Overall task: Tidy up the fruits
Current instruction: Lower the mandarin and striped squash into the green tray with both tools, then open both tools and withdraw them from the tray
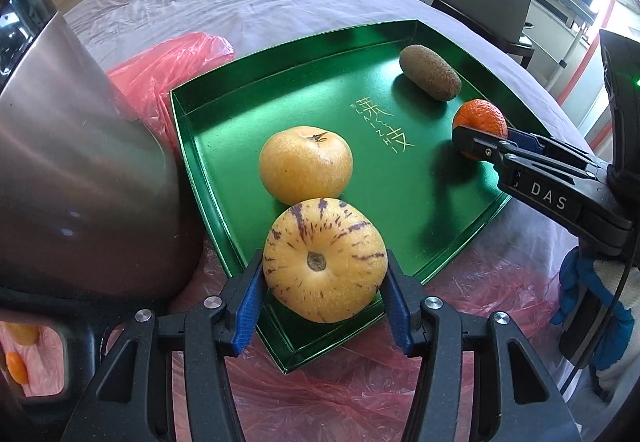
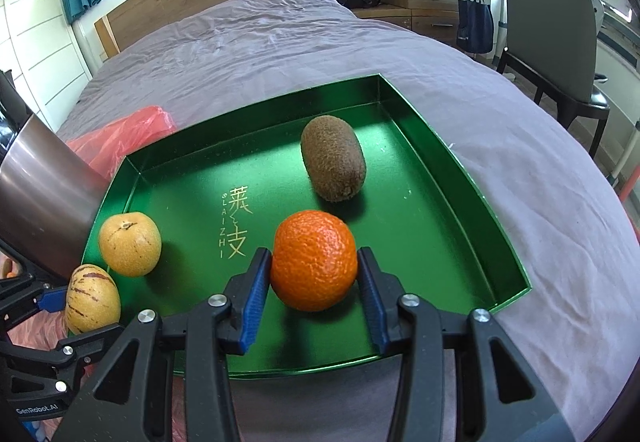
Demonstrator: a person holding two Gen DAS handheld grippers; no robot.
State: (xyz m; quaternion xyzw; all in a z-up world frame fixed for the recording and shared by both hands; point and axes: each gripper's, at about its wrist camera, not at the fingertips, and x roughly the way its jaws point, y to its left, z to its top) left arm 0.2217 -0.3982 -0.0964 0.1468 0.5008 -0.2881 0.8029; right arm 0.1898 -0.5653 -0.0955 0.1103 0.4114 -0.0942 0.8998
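From my remote station I see the green tray (image 2: 460,177) lying on the purple bedspread (image 2: 320,41), gold lettering on its floor. My left gripper (image 1: 325,274) has its blue pads (image 1: 248,306) pressed on both sides of a striped pepino melon (image 1: 325,266), which sits at the tray's near corner; in the right wrist view that same melon (image 2: 93,298) shows at the tray's left edge, held. A plainer yellow pepino (image 1: 306,163) rests on the tray floor just behind it, touching or nearly so. My right gripper (image 2: 314,274) brackets a mandarin (image 2: 314,260) over the tray's near edge: the left pad meets the peel, while a thin gap shows at the right pad, so the jaws are spread slightly wider than the fruit, not pinching it. A kiwi (image 2: 334,157) lies on the tray floor beyond the mandarin, apart from it. Red plastic bag (image 1: 168,69) lies crumpled beside the tray's left side.
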